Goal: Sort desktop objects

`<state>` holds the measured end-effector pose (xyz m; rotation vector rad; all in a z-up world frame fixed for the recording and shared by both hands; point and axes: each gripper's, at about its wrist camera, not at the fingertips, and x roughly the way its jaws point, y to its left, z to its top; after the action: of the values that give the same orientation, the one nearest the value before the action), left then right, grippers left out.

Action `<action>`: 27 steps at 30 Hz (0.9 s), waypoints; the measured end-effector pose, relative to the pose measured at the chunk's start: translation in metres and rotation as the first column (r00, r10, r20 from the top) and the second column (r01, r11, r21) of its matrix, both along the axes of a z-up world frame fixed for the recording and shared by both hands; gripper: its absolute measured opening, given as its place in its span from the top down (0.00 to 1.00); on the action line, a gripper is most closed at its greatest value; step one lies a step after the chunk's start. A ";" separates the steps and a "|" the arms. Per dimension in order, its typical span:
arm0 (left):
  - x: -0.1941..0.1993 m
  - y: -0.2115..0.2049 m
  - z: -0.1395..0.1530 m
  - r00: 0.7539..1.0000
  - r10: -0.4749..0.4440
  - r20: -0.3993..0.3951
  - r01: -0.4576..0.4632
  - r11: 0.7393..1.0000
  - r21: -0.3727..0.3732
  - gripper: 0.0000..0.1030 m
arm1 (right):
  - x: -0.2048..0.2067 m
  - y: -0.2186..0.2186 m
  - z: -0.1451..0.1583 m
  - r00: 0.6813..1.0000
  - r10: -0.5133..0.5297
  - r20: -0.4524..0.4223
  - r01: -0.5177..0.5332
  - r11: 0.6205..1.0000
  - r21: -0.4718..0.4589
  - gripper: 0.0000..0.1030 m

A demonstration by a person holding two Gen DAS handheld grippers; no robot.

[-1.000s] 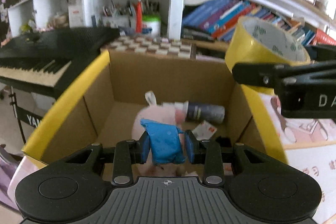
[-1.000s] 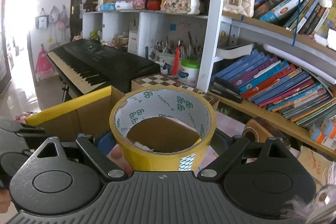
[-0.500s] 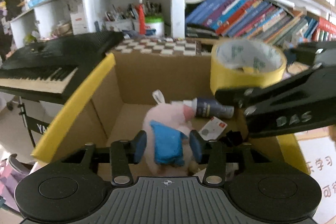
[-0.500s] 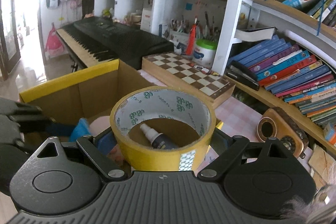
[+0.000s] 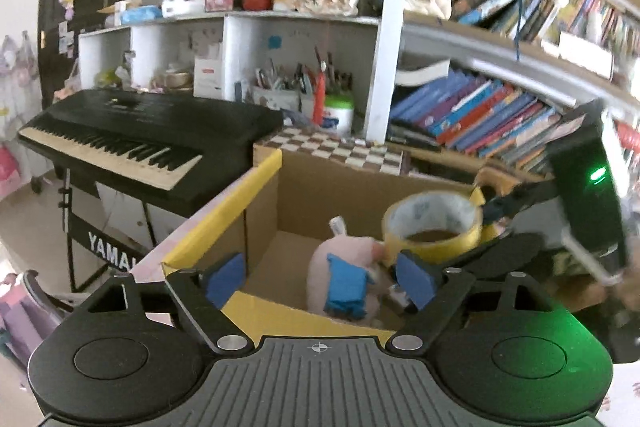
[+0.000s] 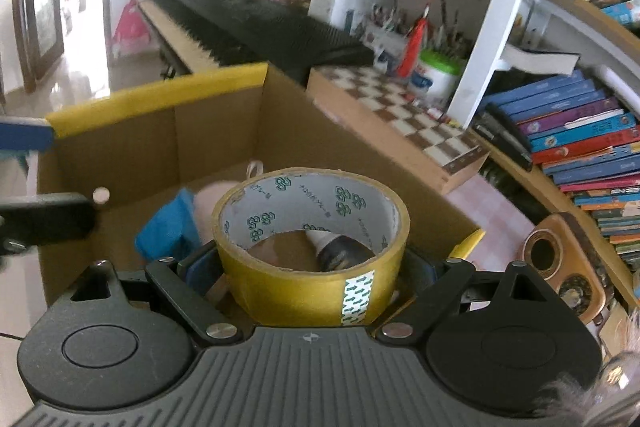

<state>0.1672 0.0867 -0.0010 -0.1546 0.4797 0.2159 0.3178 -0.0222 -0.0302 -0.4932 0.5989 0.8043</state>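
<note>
- Clamping a roll of yellow tape (image 6: 312,247) between its fingers, the right hand-held gripper (image 6: 314,269) holds it level over the open cardboard box (image 6: 160,131), above the box's right side.
- Spread wide with nothing between its blue pads (image 5: 226,279), the left hand-held gripper (image 5: 320,281) hovers at the box's near wall.
- Inside the box lie a pink plush toy (image 5: 344,267) in blue cloth and a small dark bottle (image 6: 334,251), seen through the tape's core.
- Behind the box on the surface rests a wooden chessboard (image 6: 400,115); a black keyboard (image 5: 132,143) stands to the left.
- Bookshelves (image 5: 480,115) and a pen holder (image 5: 280,95) fill the back wall.
</note>
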 end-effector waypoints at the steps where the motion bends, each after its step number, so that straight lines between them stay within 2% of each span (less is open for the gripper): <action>1: -0.002 -0.001 0.000 1.000 -0.001 0.005 0.001 1.000 -0.006 0.13 | -0.001 0.002 -0.002 1.000 0.012 0.002 -0.012 1.000 -0.013 0.12; 6: -0.010 -0.008 -0.003 1.000 -0.004 0.004 0.004 1.000 -0.011 0.05 | -0.006 0.010 -0.009 0.999 0.018 0.031 -0.016 0.998 -0.060 0.12; 11: -0.018 -0.011 -0.004 1.000 0.010 0.007 -0.010 1.000 -0.012 0.02 | -0.007 0.009 -0.008 0.999 -0.006 0.032 0.008 0.998 -0.063 0.10; 19: -0.034 -0.005 -0.004 0.999 0.016 0.028 -0.015 0.998 -0.054 0.00 | -0.028 -0.008 0.009 0.995 -0.064 0.077 0.063 0.998 0.005 0.09; 27: -0.054 -0.006 -0.001 0.996 -0.057 0.072 0.062 0.995 -0.081 0.00 | -0.058 -0.042 0.031 0.975 -0.208 0.083 0.198 0.973 0.114 0.09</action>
<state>0.1128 0.0812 -0.0024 -0.2284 0.4238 0.1318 0.2595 -0.0645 0.0006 -0.3642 0.5076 0.6107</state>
